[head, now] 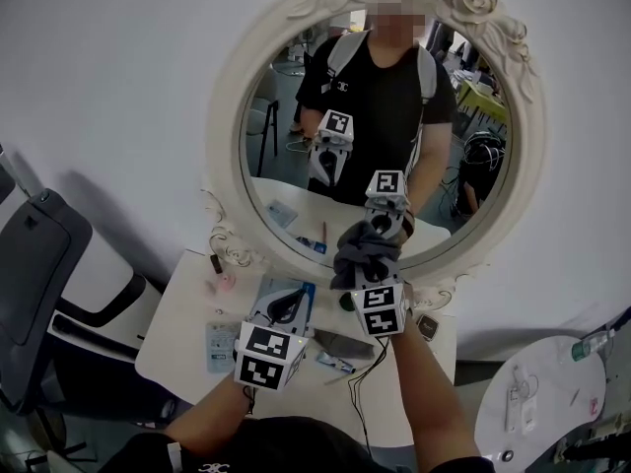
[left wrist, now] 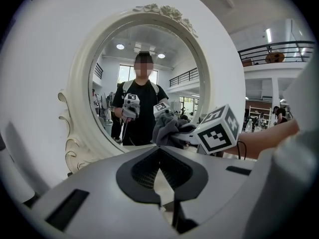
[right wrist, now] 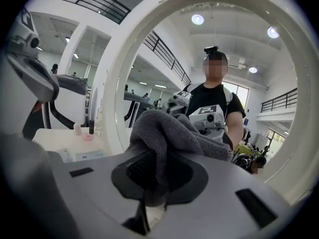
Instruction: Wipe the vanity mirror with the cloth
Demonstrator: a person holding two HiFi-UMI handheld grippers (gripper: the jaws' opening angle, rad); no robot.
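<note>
A round vanity mirror in an ornate white frame stands at the back of a small white table. My right gripper is shut on a crumpled grey cloth and holds it against the lower part of the glass. In the right gripper view the cloth bulges over the right gripper, with the frame curving close ahead. My left gripper hovers over the table, lower left of the cloth, jaws together and empty. Seen from the left gripper, the mirror is ahead and the cloth to the right.
The table carries a small pink item, a dark little bottle, flat packets, a dark flat object and a cable. A grey chair stands at left. A round white side table sits at lower right.
</note>
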